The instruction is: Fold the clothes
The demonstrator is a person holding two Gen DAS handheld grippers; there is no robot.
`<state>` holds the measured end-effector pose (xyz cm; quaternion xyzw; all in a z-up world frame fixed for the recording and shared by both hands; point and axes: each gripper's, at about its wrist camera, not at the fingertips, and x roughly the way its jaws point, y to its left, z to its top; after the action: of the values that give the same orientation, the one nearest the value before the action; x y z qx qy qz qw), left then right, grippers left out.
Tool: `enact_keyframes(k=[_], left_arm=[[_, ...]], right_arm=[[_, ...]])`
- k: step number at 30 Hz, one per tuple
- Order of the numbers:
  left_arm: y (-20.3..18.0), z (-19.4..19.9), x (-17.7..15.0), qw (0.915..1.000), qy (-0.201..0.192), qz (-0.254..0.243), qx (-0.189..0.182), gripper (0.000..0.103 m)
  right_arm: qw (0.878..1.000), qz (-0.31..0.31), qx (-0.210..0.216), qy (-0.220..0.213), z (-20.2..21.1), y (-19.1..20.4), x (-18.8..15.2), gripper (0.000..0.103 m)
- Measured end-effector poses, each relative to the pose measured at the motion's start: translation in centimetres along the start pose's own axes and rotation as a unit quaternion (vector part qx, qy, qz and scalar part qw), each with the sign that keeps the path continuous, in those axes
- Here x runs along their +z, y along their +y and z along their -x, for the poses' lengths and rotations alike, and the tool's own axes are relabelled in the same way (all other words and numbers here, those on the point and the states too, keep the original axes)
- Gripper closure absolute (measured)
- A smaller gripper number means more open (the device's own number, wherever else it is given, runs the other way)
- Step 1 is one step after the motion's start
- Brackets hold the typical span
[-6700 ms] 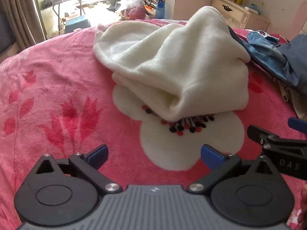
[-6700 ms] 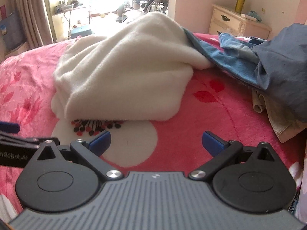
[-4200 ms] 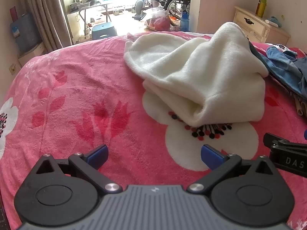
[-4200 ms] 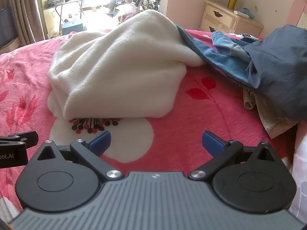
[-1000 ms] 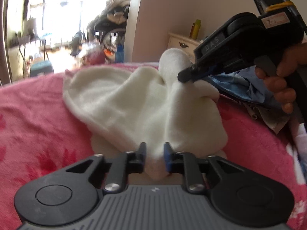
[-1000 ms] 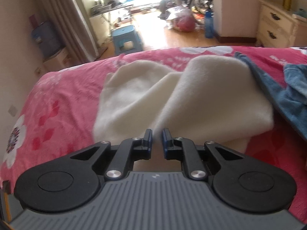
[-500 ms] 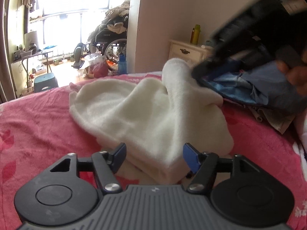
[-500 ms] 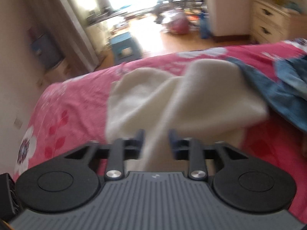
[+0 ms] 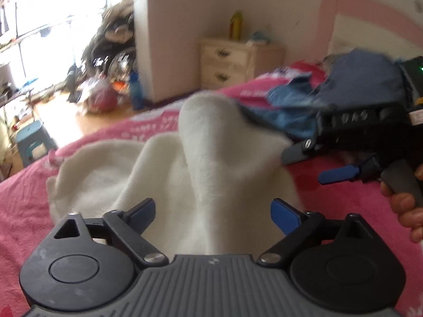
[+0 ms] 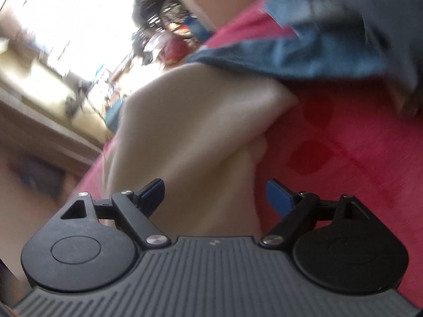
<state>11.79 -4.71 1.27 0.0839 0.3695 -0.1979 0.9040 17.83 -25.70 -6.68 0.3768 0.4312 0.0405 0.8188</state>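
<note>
The jaws of the left gripper (image 9: pixel 213 210) stood wide apart and held nothing; the cream fleece garment (image 9: pixel 211 163) lay in the gap between the two blue fingertips (image 9: pixel 284 215) without being pinched. The jaws of the right gripper (image 10: pixel 215 194) were apart as well, and the same cream cloth (image 10: pixel 190 132) filled the space between them and up toward 12 o'clock.

The garment lay in a loose heap on the pink blanket (image 9: pixel 23 198) of the bed. In the left wrist view one fold rose as a tall ridge from the middle toward 12 o'clock, and a flatter part spread toward 9 o'clock. At 2 o'clock of the ridge lay a pile of blue denim clothes (image 9: pixel 290 113), and their edge touched the top of the fleece. In the same view the right gripper (image 9: pixel 317 161) entered from 3 o'clock, its fingers near the right side of the fleece, and a hand (image 9: pixel 407 206) held its handle.

The right wrist view was tilted and blurred. There the blue clothes (image 10: pixel 304 50) sat at 1 o'clock, above the cream fold, and the pink blanket (image 10: pixel 343 158) lay at 3 o'clock.

Behind the bed, at 12 o'clock in the left view, stood a cream nightstand (image 9: pixel 232 60).
</note>
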Motion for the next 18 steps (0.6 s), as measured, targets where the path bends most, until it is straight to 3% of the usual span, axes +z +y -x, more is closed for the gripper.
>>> enact_keyframes(k=[4,5,6,9,12,18], left_arm=[[-0.2,-2.5,-0.2,0.9992,0.032,0.021,0.01,0.048],[-0.2,-2.5,-0.3,0.9991,0.031,0.027,0.008,0.061],[-0.1,-2.5,-0.4,0.999,0.03,0.033,0.006,0.072],[0.0,-2.4,-0.7,0.9983,0.026,0.051,0.0,0.086],[0.4,-1.6,-0.9,0.9973,0.018,0.072,-0.005,0.089],[2.7,2.1,-1.6,0.9894,-0.013,0.143,-0.023,0.09]], right_arm=[[0.997,-0.062,0.041,0.017,-3.6,-2.6,1.3,0.019],[0.996,-0.072,0.052,0.022,-4.3,-3.0,1.4,0.023],[0.995,-0.075,0.065,0.026,-4.7,-3.2,1.4,0.036],[0.995,-0.057,0.077,0.026,-4.7,-2.9,1.2,0.054],[0.995,-0.024,0.09,0.021,-3.7,-1.9,1.1,0.068],[0.99,0.043,0.131,0.009,-1.1,1.1,0.3,0.085]])
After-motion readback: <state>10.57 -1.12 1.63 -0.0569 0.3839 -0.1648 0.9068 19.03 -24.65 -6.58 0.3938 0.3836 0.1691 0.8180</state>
